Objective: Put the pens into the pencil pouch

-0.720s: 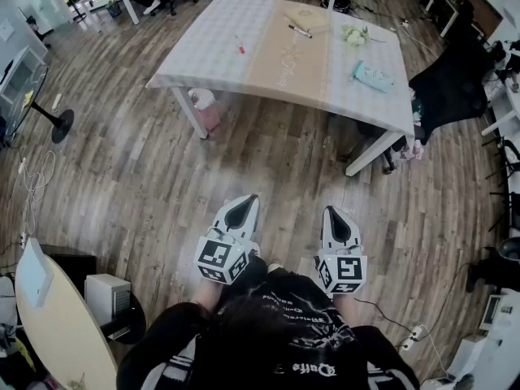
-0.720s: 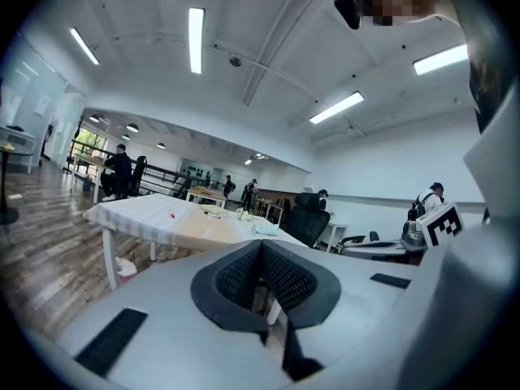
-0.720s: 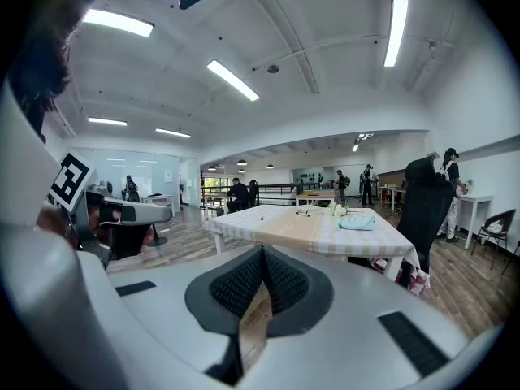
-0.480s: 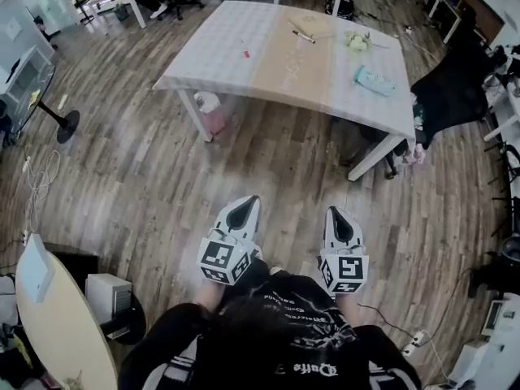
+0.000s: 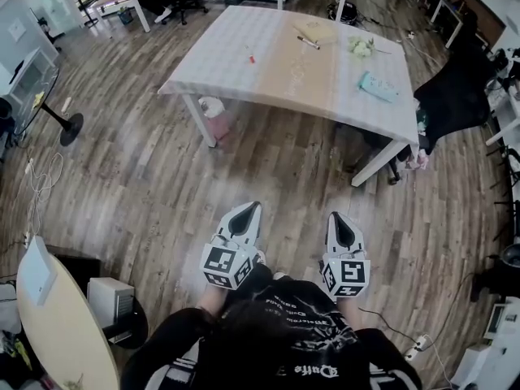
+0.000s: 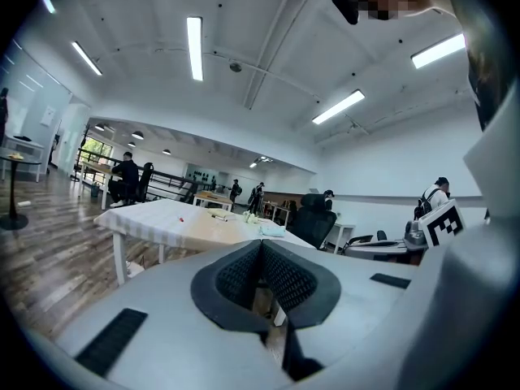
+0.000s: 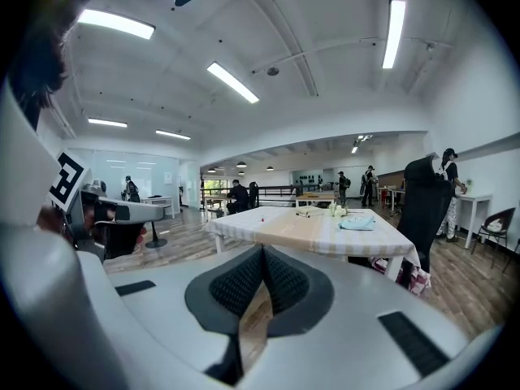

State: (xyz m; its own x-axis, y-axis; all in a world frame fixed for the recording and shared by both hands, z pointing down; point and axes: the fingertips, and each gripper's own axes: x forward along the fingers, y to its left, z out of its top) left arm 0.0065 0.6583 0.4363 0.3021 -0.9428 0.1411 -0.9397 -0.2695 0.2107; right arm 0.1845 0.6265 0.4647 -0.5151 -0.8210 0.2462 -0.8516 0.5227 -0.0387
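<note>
Both grippers are held in front of my body, over the wooden floor and well short of the white table (image 5: 244, 63). The left gripper (image 5: 252, 207) and the right gripper (image 5: 335, 216) are shut with nothing between their pads. On the table lie a small red pen (image 5: 251, 58), a black pen (image 5: 309, 42) on a tan flat item (image 5: 315, 31), and a light blue pouch (image 5: 379, 86). In the left gripper view the shut left gripper (image 6: 262, 242) points toward the table (image 6: 162, 218). Past the shut right gripper (image 7: 262, 249), the right gripper view shows the pouch (image 7: 357, 223).
A white-green bundle (image 5: 360, 47) lies near the table's far side. A pink-white bag (image 5: 213, 114) sits under the table. A black chair (image 5: 451, 80) stands at its right end. A round table (image 5: 57, 323) and a grey box (image 5: 110, 299) are at my left.
The table has drifted lower and slightly right in the head view, so I have come a little closer to it. Both grippers stay shut in front of me.
</note>
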